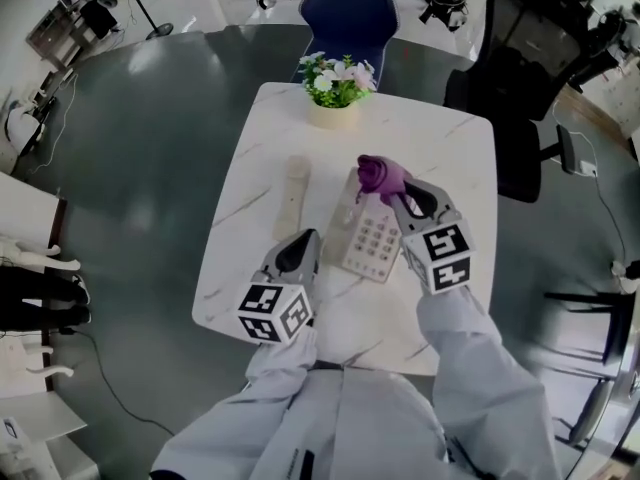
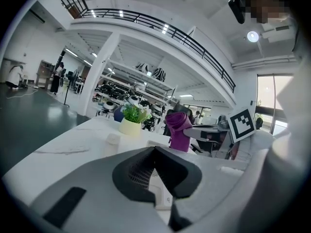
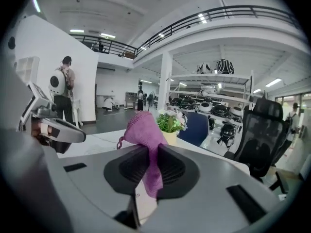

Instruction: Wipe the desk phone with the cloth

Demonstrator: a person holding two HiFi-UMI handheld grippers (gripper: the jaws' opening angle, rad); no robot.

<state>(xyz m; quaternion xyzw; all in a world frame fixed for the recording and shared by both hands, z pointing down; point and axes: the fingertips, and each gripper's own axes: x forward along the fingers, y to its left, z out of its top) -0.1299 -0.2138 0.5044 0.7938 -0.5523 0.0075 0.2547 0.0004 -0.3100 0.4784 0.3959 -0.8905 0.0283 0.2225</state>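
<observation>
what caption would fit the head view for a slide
A purple cloth held in the right hand-held gripper over the desk phone on a white table, handset lying alongside

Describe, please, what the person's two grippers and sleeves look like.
The left claw and right claw have pale grey, rounded bodies with black ribbed pads inside the jaws. Behind them, the left cube and right cube are white with black square markers. The person wears pale grey long sleeves. No cables show on them.
</observation>
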